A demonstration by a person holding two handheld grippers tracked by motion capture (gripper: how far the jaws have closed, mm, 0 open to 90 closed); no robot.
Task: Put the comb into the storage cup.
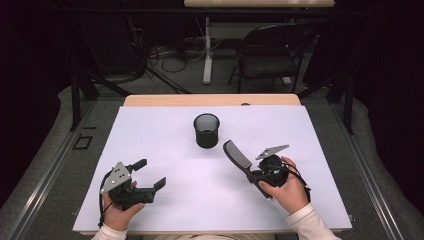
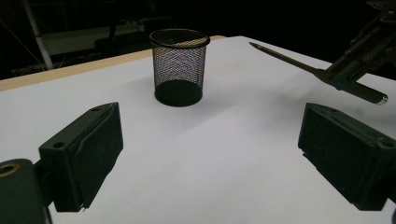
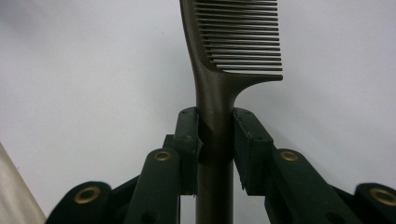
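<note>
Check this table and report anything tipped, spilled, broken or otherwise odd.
Nothing stands out. The mesh cup stands upright on the white table. The comb looks intact, clamped by its handle in the right gripper; the left gripper is open.

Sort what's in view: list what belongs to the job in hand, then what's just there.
Likely in the job:
comb, clamped in the right gripper
mesh cup, upright and empty
left gripper, jaws wide apart

Just there:
folding chair
floor cables

No legible text, label, brand, number or sign anywhere in these views
</note>
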